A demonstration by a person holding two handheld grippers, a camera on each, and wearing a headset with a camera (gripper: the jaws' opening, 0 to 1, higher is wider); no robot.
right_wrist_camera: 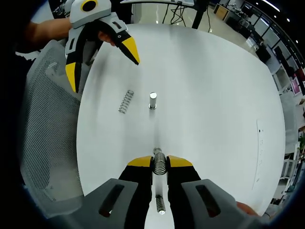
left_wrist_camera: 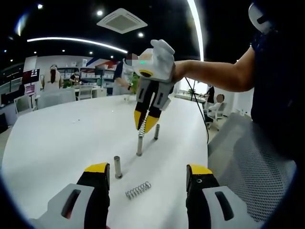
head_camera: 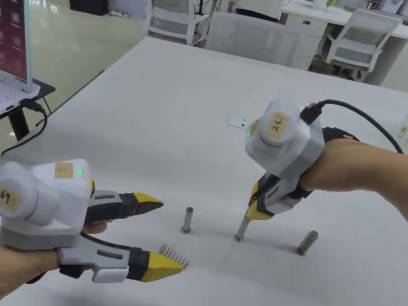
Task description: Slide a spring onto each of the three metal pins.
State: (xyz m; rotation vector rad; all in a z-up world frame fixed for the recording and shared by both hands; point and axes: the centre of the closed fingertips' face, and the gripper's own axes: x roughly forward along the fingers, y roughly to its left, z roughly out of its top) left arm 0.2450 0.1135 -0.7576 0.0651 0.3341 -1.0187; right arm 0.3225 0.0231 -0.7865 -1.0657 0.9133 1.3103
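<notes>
A broad white surface (head_camera: 191,115) carries everything. Beyond its far edge stand several pale office chairs (head_camera: 360,38). Off its left edge sits an open laptop (head_camera: 13,51). A small white tag (head_camera: 237,121) lies far out on the surface, well apart from the work.

There are two grippers. The left hand-held gripper (head_camera: 156,236), near left, lies roughly level with its yellow-tipped jaws spread wide and nothing between them. The right hand-held gripper (head_camera: 255,213) points down from the right with its jaws closed on the held spring (right_wrist_camera: 159,164). A black lead (head_camera: 357,115) runs from its back, and its jaws hide the top of the pin beneath them in the head view.

Three short grey metal pins stand in a row across the near surface. The bare pin (head_camera: 187,220) is on the left, upright, just beyond the left hand-held gripper's tips. The middle pin (head_camera: 241,231) stands directly under the right hand-held gripper's tips. The held spring meets its top end, and its lower shaft is uncovered. The right pin (head_camera: 307,242) stands apart to the right, with the fitted spring (left_wrist_camera: 156,132) covering its visible length.

There are three springs, all thin silver coils: one fitted, one held and one loose. The loose spring (head_camera: 173,255) lies on its side just beside the left hand-held gripper's nearer jaw, near the bare pin.
</notes>
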